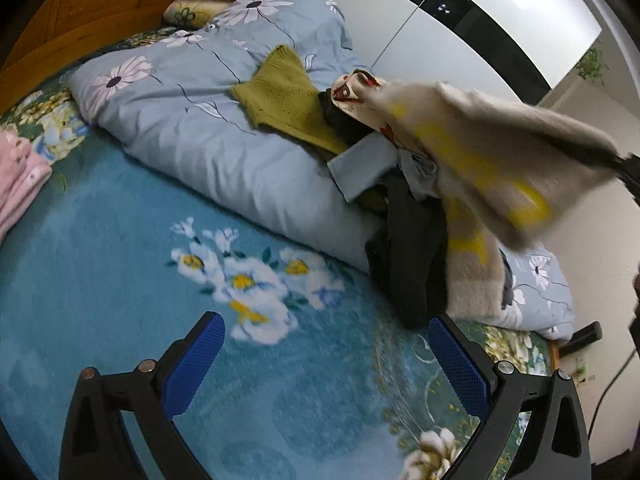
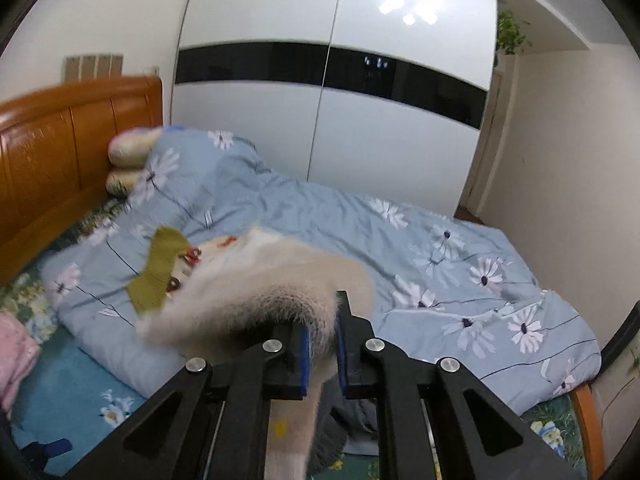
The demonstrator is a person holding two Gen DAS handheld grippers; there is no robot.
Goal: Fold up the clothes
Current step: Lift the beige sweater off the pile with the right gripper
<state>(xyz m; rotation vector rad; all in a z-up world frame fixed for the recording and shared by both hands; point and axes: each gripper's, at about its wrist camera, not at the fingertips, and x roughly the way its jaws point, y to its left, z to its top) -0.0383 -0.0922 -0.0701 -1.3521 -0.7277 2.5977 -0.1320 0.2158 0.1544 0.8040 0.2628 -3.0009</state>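
On my left wrist view, the left gripper (image 1: 326, 364) hangs with its blue pads spread wide and nothing between them, above the teal floral blanket (image 1: 120, 240) that covers the bed. That stretch of blanket is bare from the gripper out to the folded edge of the blue flowered duvet (image 1: 208, 136), so I have room there. A pink folded item (image 1: 20, 184) sits at the bed's left edge. On the duvet lies an olive knitted garment (image 1: 284, 108), and just beside it a heap of dark clothes (image 1: 404, 248) spills off the duvet's edge onto the blanket. A cream fleece garment (image 1: 492, 148) with yellow markings is lifted above that heap, blurred, stretching toward the right.

On my right wrist view, the right gripper (image 2: 322, 348) is pinched together on a fold of the cream fleece garment (image 2: 272, 276), which bulges over the fingers and hangs below them. Behind it the duvet (image 2: 440, 264) runs to the bed's far edge by the white wardrobe (image 2: 328, 120); the wooden headboard (image 2: 60, 160) stands at left.
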